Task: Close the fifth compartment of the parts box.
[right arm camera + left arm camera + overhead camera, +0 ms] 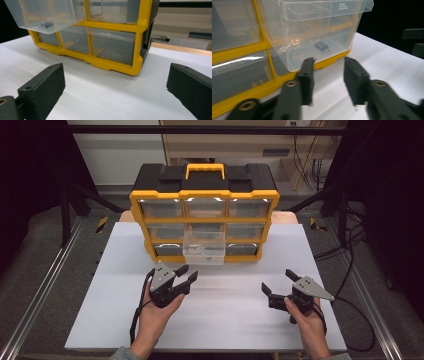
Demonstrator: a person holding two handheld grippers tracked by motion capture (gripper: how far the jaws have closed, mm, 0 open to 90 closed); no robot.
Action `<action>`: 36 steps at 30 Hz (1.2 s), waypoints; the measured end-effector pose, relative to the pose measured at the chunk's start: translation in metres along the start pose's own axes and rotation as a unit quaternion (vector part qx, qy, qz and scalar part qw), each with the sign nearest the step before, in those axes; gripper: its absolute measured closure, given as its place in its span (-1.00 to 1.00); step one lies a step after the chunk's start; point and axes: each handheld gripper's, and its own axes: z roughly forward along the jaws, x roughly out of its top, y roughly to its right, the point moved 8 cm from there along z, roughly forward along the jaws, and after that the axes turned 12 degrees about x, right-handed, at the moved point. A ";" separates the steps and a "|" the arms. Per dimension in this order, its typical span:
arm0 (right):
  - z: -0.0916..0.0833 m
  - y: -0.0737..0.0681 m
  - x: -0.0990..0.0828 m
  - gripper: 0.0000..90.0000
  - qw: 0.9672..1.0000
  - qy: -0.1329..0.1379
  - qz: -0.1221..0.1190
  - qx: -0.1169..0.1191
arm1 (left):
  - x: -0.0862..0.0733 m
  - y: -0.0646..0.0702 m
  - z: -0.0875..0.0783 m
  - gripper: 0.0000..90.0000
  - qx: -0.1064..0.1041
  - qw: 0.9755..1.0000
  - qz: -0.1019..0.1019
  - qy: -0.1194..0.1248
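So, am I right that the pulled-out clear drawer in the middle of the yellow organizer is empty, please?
Not quite: the pulled-out clear drawer in the middle of the yellow organizer is not empty. The left gripper view shows a small dark adapter lying on its floor.

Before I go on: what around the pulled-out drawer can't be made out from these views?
- Small dark item in the clear drawer: too small and blurred in the left gripper view to identify.
- Print on the drawer's lip: too small to read.
- Contents of the closed drawers: lost to glare in the high view.
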 end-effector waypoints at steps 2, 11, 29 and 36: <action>0.000 0.000 0.000 -0.95 1.000 0.001 0.000 0.000 | -0.001 0.001 0.002 0.52 0.002 1.000 0.001 0.000; 0.000 -0.001 0.000 -0.95 1.000 0.000 0.002 0.000 | -0.004 0.001 0.010 0.91 0.003 1.000 -0.009 0.002; 0.001 -0.002 0.002 -0.95 1.000 0.004 0.004 0.004 | 0.000 0.008 0.025 1.00 0.019 0.999 -0.026 0.013; 0.001 -0.003 0.002 -0.95 1.000 0.004 0.006 0.007 | 0.004 0.008 0.029 1.00 0.023 0.999 -0.026 0.014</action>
